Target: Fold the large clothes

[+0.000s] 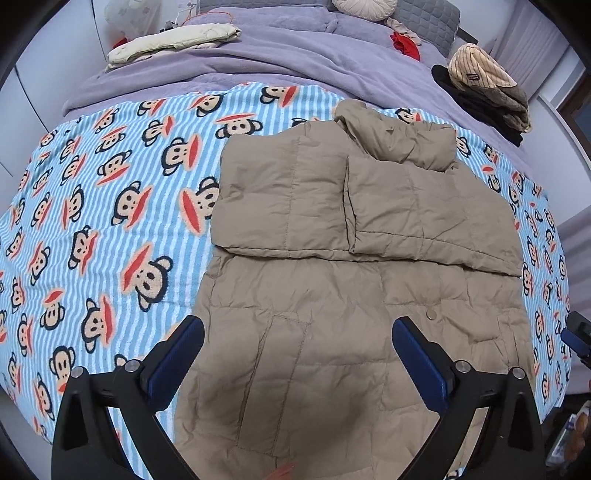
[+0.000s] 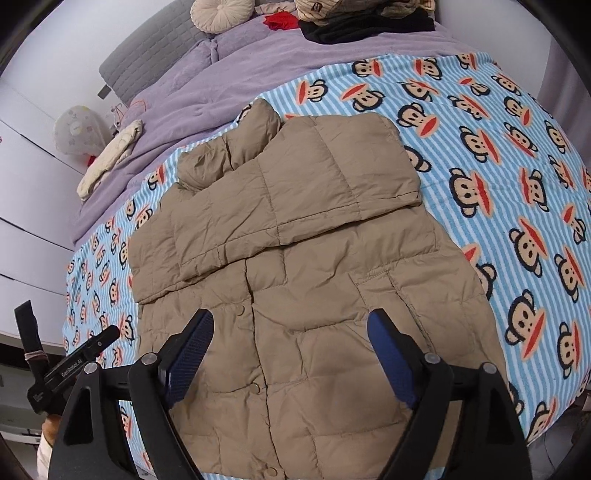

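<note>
A tan quilted puffer jacket (image 1: pixel 332 280) lies flat on the monkey-print blanket (image 1: pixel 110 221), front up, with both sleeves folded across the chest and the collar at the far end. It also shows in the right wrist view (image 2: pixel 295 258). My left gripper (image 1: pixel 295 332) is open and empty, hovering over the jacket's lower left part. My right gripper (image 2: pixel 291 325) is open and empty, over the lower hem area near the snap buttons. The left gripper's body (image 2: pixel 74 369) shows at the left edge of the right wrist view.
A purple duvet (image 1: pixel 277 62) covers the far half of the bed. A folded cream garment (image 1: pixel 173 40) lies at the far left, a pile of striped and dark clothes (image 1: pixel 484 88) at the far right. A round cushion (image 2: pixel 221 14) and red cloth (image 2: pixel 280 20) sit by the headboard.
</note>
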The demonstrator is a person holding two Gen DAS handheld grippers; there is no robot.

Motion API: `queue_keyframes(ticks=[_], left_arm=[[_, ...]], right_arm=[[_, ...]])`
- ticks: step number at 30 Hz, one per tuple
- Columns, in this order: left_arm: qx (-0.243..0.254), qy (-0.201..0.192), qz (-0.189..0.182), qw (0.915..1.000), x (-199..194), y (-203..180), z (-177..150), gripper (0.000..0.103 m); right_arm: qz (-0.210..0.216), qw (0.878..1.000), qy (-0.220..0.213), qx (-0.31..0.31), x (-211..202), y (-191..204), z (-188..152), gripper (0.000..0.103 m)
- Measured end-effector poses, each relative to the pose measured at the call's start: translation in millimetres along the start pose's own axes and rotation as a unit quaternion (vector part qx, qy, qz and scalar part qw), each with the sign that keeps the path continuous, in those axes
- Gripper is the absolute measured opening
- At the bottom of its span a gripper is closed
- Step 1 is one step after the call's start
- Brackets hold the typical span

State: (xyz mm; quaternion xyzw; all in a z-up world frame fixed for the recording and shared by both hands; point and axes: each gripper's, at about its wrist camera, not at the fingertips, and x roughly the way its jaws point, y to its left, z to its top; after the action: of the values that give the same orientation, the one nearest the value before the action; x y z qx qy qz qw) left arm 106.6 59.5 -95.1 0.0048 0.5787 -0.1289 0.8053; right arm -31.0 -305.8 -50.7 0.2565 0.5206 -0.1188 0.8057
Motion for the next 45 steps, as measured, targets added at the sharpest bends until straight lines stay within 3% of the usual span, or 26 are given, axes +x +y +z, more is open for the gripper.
queue_keyframes(ticks=[8, 14, 17, 20, 30, 45], left_arm=[[0.004, 0.001, 0.021, 0.9998, -15, 21, -17, 0.102], [-0.025, 0.008, 0.036, 0.999, -26, 37, -42, 0.102], [-0.042, 0.009, 0.054, 0.9976, -32, 39, -58, 0.102], [-0.065, 0.014, 0.048, 0.9966, -39, 39, -75, 0.102], [-0.091, 0.026, 0.052, 0.9942, -52, 32, -117, 0.102], [-0.082, 0.007, 0.048, 0.9955, -78, 14, -137, 0.102]], right_arm=[[0.038, 0.999, 0.012, 0.03, 0, 8, -16, 0.088], [0.065, 0.995, 0.068, 0.034, 11, 11, -21, 0.088], [0.071, 0.994, 0.08, 0.02, 13, 11, -22, 0.088], [0.071, 0.993, 0.09, 0.005, 10, 9, -24, 0.088], [0.079, 0.992, 0.099, -0.003, -5, -17, -44, 0.088], [0.085, 0.989, 0.106, 0.062, -15, -58, -64, 0.088]])
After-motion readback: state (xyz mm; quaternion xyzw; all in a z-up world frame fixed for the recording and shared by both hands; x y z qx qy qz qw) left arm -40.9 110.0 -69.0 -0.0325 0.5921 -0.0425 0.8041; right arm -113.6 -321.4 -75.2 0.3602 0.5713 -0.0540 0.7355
